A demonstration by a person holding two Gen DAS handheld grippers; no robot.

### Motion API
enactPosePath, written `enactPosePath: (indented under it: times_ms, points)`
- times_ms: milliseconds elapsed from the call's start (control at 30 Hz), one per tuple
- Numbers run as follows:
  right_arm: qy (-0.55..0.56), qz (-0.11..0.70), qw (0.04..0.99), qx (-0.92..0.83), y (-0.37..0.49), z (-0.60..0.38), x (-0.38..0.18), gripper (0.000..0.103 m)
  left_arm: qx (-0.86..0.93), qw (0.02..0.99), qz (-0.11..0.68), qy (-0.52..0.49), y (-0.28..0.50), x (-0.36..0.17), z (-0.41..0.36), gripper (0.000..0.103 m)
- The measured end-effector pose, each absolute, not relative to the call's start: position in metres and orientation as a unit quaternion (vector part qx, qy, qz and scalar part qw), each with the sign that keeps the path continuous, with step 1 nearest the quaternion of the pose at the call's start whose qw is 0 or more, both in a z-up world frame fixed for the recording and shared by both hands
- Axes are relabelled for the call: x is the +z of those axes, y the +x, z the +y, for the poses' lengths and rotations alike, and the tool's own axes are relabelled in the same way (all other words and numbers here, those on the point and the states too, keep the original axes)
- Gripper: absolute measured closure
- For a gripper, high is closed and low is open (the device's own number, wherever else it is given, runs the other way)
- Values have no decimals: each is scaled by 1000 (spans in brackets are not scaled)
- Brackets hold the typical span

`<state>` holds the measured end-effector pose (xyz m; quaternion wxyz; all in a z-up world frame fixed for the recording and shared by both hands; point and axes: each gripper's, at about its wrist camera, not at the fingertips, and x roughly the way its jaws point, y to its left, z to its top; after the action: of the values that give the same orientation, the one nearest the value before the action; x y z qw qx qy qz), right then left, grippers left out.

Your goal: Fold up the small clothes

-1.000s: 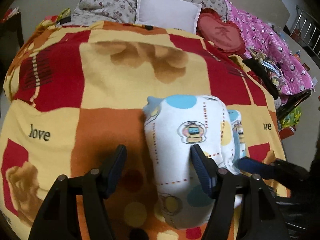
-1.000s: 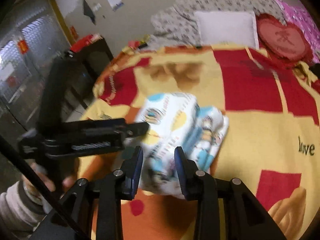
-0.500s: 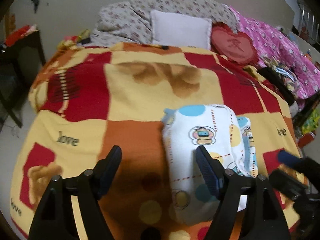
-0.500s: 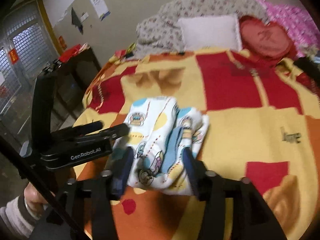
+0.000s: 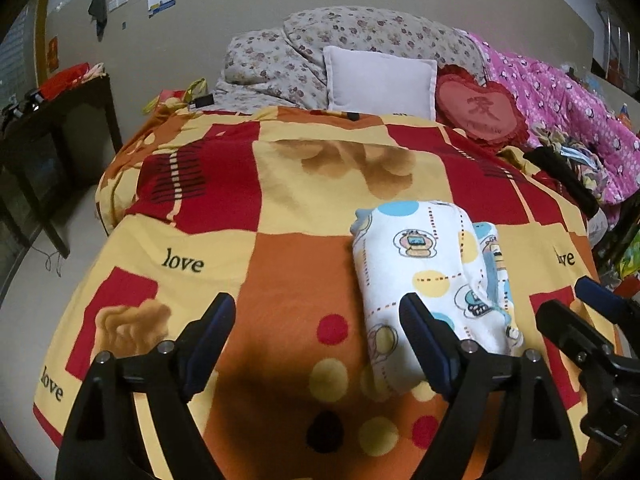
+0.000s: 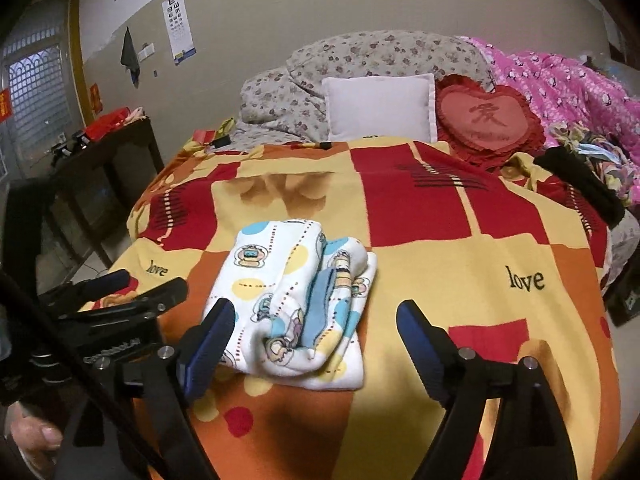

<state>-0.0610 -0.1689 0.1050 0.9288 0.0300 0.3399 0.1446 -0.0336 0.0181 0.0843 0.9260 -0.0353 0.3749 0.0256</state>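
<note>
White pillow (image 5: 379,78) beside red heart cushion (image 5: 482,106), above patchwork blanket (image 5: 224,216).

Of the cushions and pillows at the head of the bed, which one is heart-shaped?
The red cushion, with a frilled edge and a character stitched on its front. It leans to the right of the plain white square pillow, which stands against the grey floral bedding.

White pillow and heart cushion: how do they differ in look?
The white pillow is plain and rectangular; the heart cushion is red, heart-shaped, frilled, with a character on it. The pillow stands left, the cushion right. Both lean on the bedding at the bed's head.
</note>
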Motion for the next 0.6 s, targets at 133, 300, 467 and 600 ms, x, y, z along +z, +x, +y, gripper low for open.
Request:
enactPosePath:
  times_ms: [133,300,467,600]
  points:
    - [32,341,929,139,-64,-170,102,15,28,925,378,-40,-37,80,19,20]
    - [34,345,928,135,-63,-171,98,14,27,926,375,-37,-40,80,17,20]
    - [42,350,926,134,-61,-173,94,14,30,928,369,-30,-43,82,16,20]
    - [39,348,927,135,-61,-174,94,13,33,931,363,-31,-45,83,17,20]
